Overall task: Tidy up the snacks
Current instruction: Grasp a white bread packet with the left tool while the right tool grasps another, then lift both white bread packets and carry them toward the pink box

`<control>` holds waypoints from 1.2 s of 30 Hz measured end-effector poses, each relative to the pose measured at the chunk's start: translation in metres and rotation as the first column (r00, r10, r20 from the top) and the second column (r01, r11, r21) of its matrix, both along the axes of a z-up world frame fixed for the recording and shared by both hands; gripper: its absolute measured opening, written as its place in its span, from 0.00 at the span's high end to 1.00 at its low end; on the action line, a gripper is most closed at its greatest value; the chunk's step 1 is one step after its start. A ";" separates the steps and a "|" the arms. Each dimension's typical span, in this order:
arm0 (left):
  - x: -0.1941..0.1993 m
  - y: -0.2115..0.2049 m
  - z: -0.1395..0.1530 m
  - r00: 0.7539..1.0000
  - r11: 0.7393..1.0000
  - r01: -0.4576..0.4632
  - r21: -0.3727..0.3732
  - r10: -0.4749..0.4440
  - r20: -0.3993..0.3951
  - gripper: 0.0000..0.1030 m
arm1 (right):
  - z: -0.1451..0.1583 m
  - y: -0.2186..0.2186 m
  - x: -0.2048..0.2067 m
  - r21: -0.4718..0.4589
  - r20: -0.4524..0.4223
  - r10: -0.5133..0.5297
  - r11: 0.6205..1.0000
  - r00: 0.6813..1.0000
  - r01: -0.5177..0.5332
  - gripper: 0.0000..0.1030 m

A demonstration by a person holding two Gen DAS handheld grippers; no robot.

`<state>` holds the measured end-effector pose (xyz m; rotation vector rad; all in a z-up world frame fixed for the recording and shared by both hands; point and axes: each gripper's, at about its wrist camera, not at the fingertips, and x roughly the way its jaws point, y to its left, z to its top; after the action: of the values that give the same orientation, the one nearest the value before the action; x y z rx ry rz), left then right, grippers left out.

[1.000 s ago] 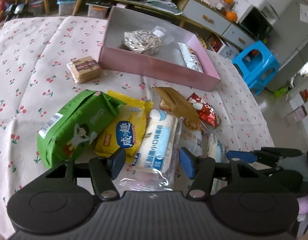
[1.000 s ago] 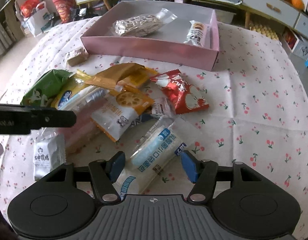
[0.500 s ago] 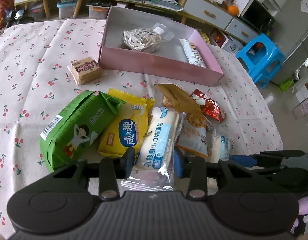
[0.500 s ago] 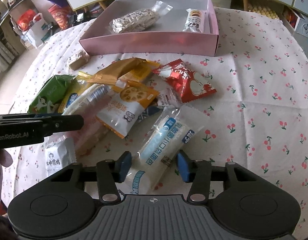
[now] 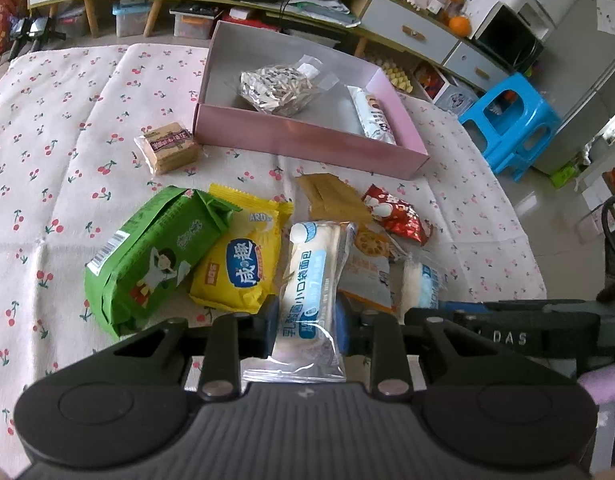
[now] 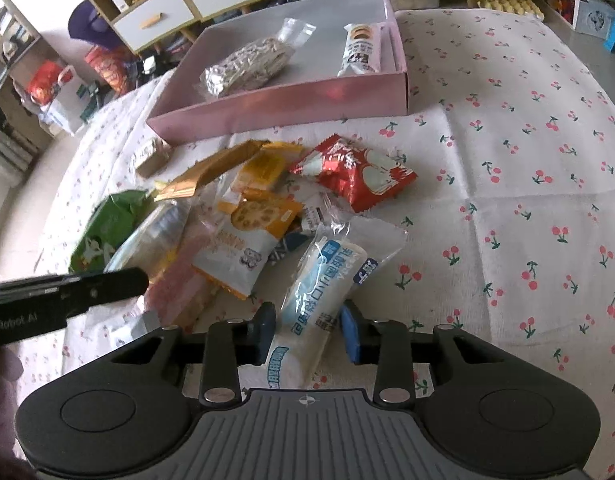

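My left gripper (image 5: 307,326) is shut on a white and blue bread packet (image 5: 313,276) lying in the snack pile. My right gripper (image 6: 309,330) is shut on a second white and blue bread packet (image 6: 327,280) beside the pile. The pink box (image 5: 307,142) stands behind the pile and holds a silver bag of seeds (image 5: 279,88) and a white wafer roll (image 5: 373,118). The box also shows in the right wrist view (image 6: 283,108). The right gripper appears at the right edge of the left wrist view (image 5: 507,320).
On the cherry-print cloth (image 5: 59,152) lie a green packet (image 5: 155,256), a yellow cracker bag (image 5: 243,264), a small brown biscuit pack (image 5: 169,152), a gold sachet (image 5: 331,200), a red bag (image 6: 355,172) and an orange-white bag (image 6: 247,244). A blue stool (image 5: 511,120) stands beyond the table.
Both grippers' jaws have closed from wide open onto their bread packets. The right wrist view has tilted, and its packet now sits squeezed between the pads.
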<state>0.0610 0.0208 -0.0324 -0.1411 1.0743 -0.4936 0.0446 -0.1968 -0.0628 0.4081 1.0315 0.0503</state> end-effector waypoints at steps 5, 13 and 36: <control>-0.006 0.002 0.006 1.000 1.000 0.008 -0.024 -0.008 -0.006 0.76 | 0.006 -0.005 -0.002 0.037 0.014 -0.009 0.999 1.000 0.008 0.70; -0.011 0.006 0.020 1.000 0.998 0.000 -0.068 0.002 0.030 0.76 | 0.009 -0.008 -0.001 -0.012 0.030 -0.019 1.000 0.999 0.020 0.73; -0.019 -0.008 0.012 0.999 0.997 0.052 -0.059 -0.053 -0.005 0.76 | -0.009 -0.004 0.004 -0.112 -0.017 -0.048 0.993 0.999 0.046 0.69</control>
<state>0.0425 0.0133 -0.0208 -0.1667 1.0722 -0.5726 0.0483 -0.2005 -0.0716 0.3311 1.0382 -0.0536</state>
